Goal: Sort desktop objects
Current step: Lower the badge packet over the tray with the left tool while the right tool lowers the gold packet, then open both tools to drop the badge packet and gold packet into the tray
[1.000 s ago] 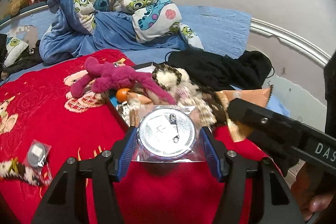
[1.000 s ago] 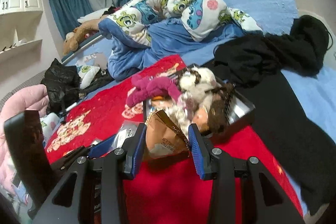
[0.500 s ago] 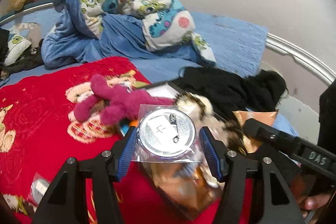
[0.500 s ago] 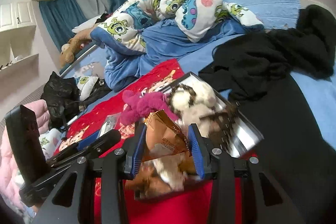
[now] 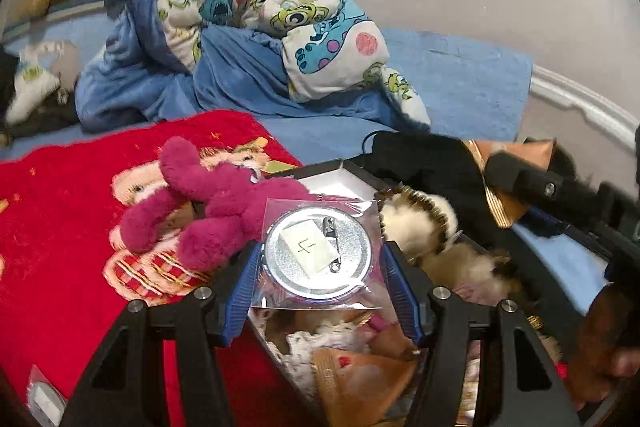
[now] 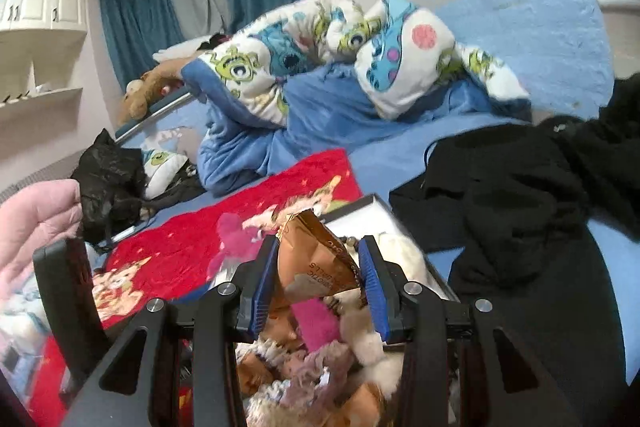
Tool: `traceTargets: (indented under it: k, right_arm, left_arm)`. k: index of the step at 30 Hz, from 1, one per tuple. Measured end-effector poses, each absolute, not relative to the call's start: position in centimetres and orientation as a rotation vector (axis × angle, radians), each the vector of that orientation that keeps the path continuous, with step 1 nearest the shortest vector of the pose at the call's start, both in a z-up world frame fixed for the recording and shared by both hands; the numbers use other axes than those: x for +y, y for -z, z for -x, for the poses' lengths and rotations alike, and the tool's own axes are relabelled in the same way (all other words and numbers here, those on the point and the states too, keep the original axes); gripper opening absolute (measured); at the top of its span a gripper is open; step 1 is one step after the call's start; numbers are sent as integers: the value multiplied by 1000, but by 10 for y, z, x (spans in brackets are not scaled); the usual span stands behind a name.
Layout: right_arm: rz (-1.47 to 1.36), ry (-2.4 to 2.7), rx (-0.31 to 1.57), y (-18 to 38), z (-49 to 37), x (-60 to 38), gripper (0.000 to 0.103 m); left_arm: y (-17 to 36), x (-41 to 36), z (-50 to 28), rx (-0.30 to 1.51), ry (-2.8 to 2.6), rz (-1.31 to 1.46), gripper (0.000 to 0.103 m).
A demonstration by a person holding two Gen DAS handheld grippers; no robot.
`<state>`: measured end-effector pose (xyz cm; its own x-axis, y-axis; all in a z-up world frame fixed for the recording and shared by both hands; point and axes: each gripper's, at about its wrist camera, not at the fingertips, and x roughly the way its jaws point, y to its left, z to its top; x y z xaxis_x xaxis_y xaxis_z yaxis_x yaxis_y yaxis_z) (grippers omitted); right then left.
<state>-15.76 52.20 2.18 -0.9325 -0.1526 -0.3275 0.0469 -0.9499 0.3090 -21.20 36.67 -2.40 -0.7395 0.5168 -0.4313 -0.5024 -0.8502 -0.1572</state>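
Observation:
My left gripper point(image 5: 318, 269) is shut on a clear bag holding a round silver badge point(image 5: 318, 253) and holds it above the box point(image 5: 340, 173). The box is dark-rimmed with a white inside and is full of plush toys. A magenta plush toy point(image 5: 212, 203) hangs over its left rim. A cream and brown furry toy point(image 5: 420, 223) lies inside. My right gripper point(image 6: 320, 273) is shut on a crumpled brown snack packet point(image 6: 316, 259) and holds it above the same box point(image 6: 360, 213). The right gripper also shows in the left wrist view point(image 5: 532, 187).
The box sits on a red printed blanket point(image 5: 60, 207) on a blue bed. A cartoon-print quilt point(image 5: 256, 11) is heaped behind. Black clothing point(image 6: 520, 195) lies to the right of the box. A small bagged item point(image 5: 44, 397) lies at the lower left.
Both grippers have moved forward over the box with their loads. The box contents now lie beneath the fingers in both views.

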Motion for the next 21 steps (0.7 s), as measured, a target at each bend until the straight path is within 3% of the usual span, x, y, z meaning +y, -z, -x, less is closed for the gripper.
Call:
traceTargets:
  k: [5,21]
  right_arm:
    - [-520,3021,-324,-8,163,509,39]
    - [-591,3034,-265,24,172,503,39]
  left_arm:
    - [28,376,207,22,-2509,568,62]
    - [42,390,207,96,-2509,601,62]
